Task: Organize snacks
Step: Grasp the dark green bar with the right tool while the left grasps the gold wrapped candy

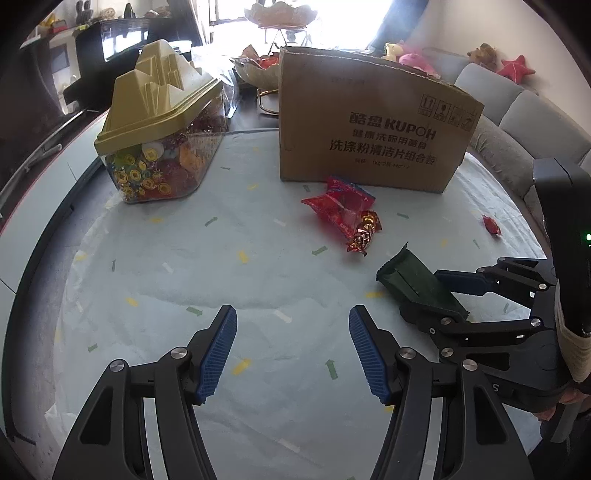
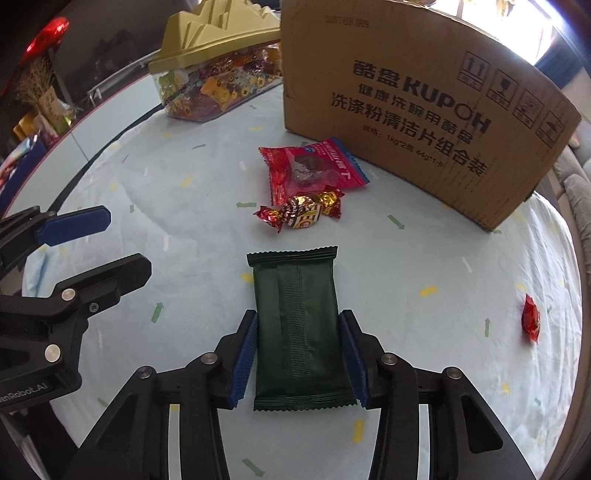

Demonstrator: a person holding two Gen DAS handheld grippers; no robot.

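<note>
My right gripper (image 2: 298,317) is shut on a dark green snack packet (image 2: 297,325), its blue pads pressing both long sides; the packet also shows in the left wrist view (image 1: 413,282), held just above the table. My left gripper (image 1: 293,314) is open and empty over the pale cloth. A red snack packet (image 2: 312,171) and a gold-and-red wrapped candy (image 2: 301,214) lie in front of a cardboard box (image 2: 424,103). A small red candy (image 2: 530,319) lies alone at the right. A clear candy container with a gold lid (image 1: 162,136) stands at the back left.
The round table is covered with a light blue patterned cloth (image 1: 221,280). A grey sofa (image 1: 517,122) with plush toys runs along the right. A tiered fruit stand (image 1: 277,22) stands behind the box. The left gripper shows at the left edge of the right wrist view (image 2: 66,251).
</note>
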